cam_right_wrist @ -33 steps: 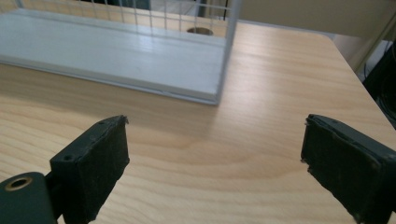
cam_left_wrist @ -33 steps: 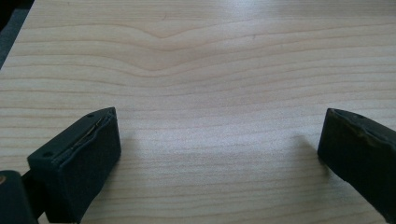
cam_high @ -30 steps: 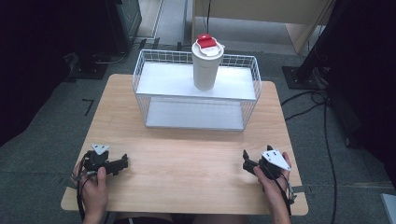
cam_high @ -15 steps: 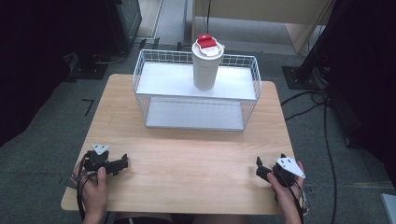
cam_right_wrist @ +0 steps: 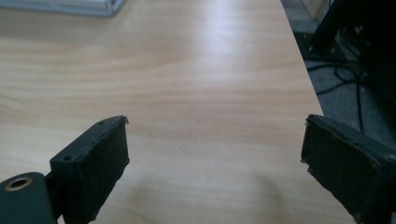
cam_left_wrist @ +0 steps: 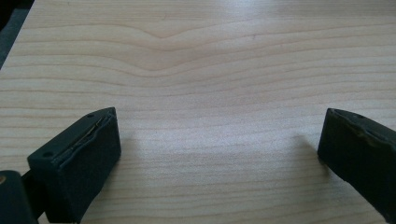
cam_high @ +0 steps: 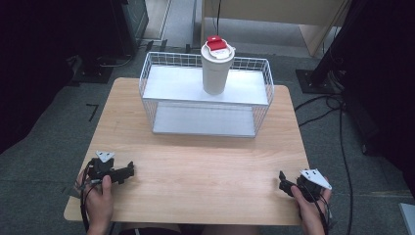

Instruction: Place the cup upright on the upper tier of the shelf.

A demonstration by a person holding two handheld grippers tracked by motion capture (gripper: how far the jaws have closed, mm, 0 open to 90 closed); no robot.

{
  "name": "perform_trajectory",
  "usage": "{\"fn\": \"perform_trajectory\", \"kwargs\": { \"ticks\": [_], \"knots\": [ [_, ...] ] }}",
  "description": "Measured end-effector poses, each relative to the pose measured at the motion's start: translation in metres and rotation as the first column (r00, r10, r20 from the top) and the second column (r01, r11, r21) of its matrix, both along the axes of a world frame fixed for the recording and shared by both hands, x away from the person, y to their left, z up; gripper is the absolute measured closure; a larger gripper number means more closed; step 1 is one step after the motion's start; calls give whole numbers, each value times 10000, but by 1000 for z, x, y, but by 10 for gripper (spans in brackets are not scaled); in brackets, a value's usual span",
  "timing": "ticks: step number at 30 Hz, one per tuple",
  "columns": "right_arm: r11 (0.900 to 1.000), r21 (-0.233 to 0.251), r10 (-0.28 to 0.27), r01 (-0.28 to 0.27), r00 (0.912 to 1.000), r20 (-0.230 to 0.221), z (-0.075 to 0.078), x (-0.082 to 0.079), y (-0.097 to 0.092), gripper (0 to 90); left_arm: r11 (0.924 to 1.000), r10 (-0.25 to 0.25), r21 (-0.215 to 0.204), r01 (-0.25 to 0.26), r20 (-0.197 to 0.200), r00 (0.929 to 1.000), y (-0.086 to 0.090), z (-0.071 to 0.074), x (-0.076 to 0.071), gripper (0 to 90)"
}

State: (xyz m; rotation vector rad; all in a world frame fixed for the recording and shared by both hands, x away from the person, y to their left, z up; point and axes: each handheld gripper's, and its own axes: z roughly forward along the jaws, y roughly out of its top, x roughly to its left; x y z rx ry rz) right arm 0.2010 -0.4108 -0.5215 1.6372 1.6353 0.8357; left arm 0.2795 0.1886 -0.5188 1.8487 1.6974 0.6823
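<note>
Left tongs [cam_high: 128,171] rest released, gaping, on the tabletop [cam_high: 205,161] at its near left corner; right tongs [cam_high: 284,181] likewise released near right. Upright white cup [cam_high: 216,68] stands far ahead on the wire rack [cam_high: 205,95], roughly centred, slightly nearer the right hand. Dark room around.

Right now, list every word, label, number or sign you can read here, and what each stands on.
None can be read.
The cup with its red lid, the wire rack, the table and both grippers, left and right, bear no legible text.
</note>
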Motion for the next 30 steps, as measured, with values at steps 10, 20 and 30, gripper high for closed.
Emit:
{"fn": "perform_trajectory", "kwargs": {
  "ticks": [10, 20, 30],
  "knots": [
    [9971, -753, 18, -98, 9945, -1051, -3, -5, -6, 93, 10000, 3, 1, -3, 1, 10000, 0, 0, 0, 0],
    [9968, 438, 722, -664, 9864, -1474, -4, -1, -10, 84, 10000, -2, -2, 2, -1, 10000, 0, 0, 0, 0],
    [9969, 437, 715, -657, 9863, -1485, -4, -1, -10, 78, 10000, -3, 13, 3, 1, 10000, 0, 0, 0, 0]
  ]
}}
